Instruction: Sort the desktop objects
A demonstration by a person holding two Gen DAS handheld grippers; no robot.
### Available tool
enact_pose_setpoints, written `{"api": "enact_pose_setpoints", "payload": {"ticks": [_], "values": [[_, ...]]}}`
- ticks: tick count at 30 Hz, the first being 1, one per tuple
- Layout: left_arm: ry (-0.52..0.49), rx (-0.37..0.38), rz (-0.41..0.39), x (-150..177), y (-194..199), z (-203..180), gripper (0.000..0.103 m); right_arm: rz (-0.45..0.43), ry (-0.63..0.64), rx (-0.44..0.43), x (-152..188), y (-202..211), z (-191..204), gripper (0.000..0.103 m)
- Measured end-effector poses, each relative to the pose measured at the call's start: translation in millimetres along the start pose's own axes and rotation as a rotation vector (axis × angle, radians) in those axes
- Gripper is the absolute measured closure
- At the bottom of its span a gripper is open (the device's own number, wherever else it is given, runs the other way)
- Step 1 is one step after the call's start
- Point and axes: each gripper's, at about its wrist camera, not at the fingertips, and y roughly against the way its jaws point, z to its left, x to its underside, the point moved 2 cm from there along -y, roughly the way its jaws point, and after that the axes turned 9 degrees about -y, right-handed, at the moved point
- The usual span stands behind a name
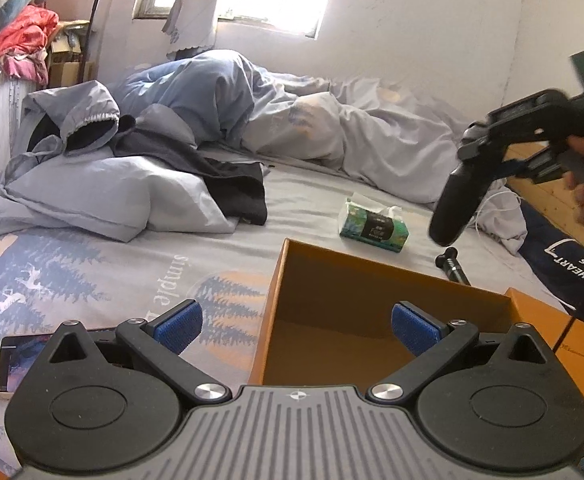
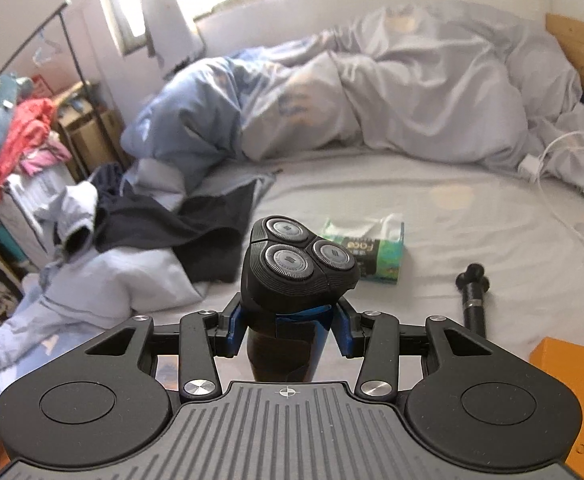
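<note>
My right gripper is shut on a black electric shaver with three round heads, held in the air above the bed. In the left wrist view the shaver hangs down from the right gripper, above and right of an open orange box. My left gripper is open and empty, its blue pads over the box's near side. A green tissue pack and a black rod-shaped tool lie on the sheet behind the box; both show in the right wrist view, the pack and the tool.
The orange box lid lies right of the box. A phone lies on the sheet at the left. Pillow and dark clothes are piled left, a crumpled duvet at the back. A white charger cable trails at the right.
</note>
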Motion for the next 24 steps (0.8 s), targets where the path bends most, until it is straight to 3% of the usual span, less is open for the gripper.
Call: {"api": "enact_pose_setpoints", "payload": {"ticks": [24], "values": [[0.013, 0.029, -0.1, -19.0, 27.6, -2.6, 0.0, -0.093, 0.076, -0.075, 49.8, 190.5, 22.6, 0.056]]}}
